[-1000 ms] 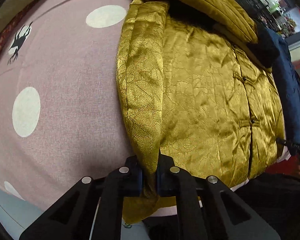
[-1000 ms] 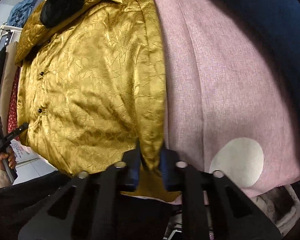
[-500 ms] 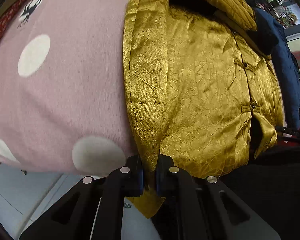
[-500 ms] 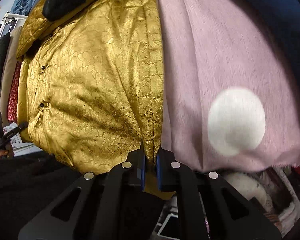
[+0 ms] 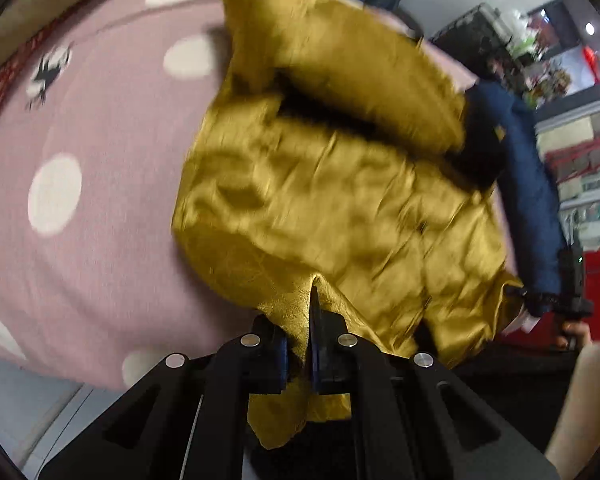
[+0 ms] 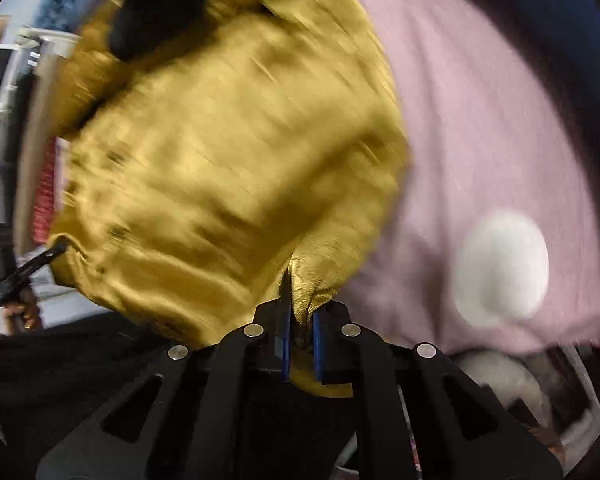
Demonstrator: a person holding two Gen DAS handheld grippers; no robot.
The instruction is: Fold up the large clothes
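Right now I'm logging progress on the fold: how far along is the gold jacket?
Done: a sleeve lies folded across the gold jacket. In hand: left tongs and right tongs each pinch a hem corner, raised off the pink spotted cover. Left: carrying the hem up to the collar and laying it flat. Blur hides finer detail.

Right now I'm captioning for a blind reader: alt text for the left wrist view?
The left gripper pinches the hem of a motion-blurred gold satin jacket, lifting it off a pink polka-dot cloth. A navy garment lies on its far side.
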